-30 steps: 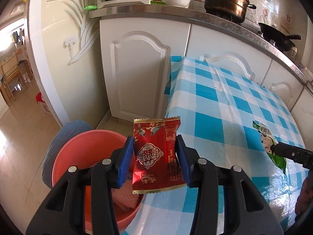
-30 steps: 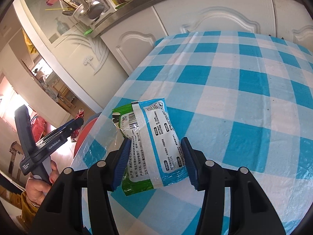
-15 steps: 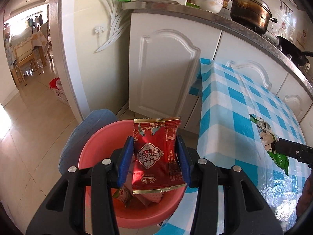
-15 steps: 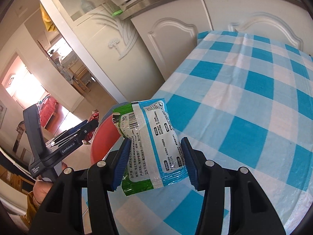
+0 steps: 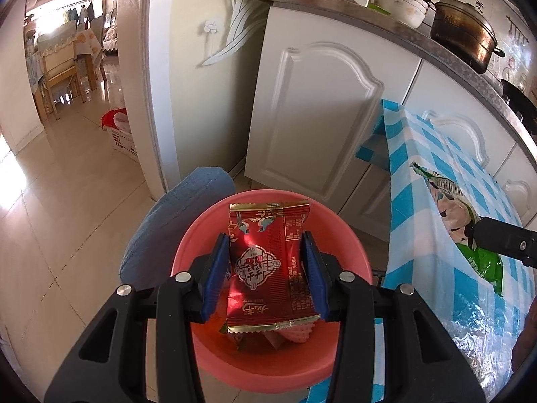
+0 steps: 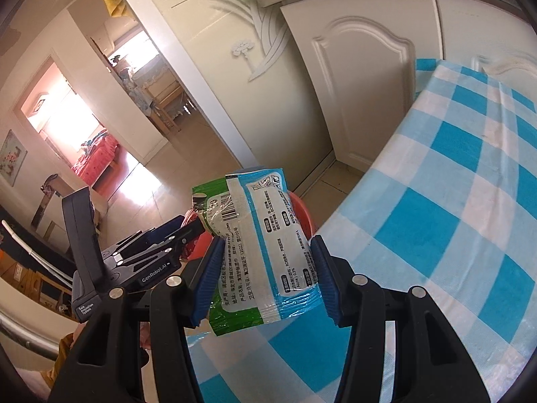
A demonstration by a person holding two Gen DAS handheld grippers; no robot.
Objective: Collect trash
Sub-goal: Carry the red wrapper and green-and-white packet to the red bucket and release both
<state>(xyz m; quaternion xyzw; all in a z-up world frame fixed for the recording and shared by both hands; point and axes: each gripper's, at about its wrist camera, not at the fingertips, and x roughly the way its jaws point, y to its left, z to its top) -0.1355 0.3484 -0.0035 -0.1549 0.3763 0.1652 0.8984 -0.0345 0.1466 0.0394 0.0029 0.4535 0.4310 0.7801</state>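
Nearest in the left wrist view, the left gripper (image 5: 266, 277) has its jaws clamped on a red snack packet (image 5: 268, 268), one blue pad on each side edge, and the packet hangs directly above the open mouth of the pink bin (image 5: 349, 235) on the floor. The step in hand appears to be the drop: the packet is best released only while it is centred over the bin, with the jaws parted fully so the foil does not cling to a pad, and low enough that it cannot glance off the rim. In the right wrist view, the right gripper (image 6: 266, 277) has its jaws clamped on a green and blue wrapper (image 6: 255, 252), carried above the near edge of the counter (image 6: 453, 221) with its blue checked cloth; the bin rim shows just behind the wrapper, so this piece should wait its turn. Count: two grippers, two pieces of trash in hand, one bin. The bin already holds some scraps at its bottom, possibly three or four, but the packet hides most of them. Farther off, one dark pot (image 5: 465, 32) stands on the kitchen worktop.
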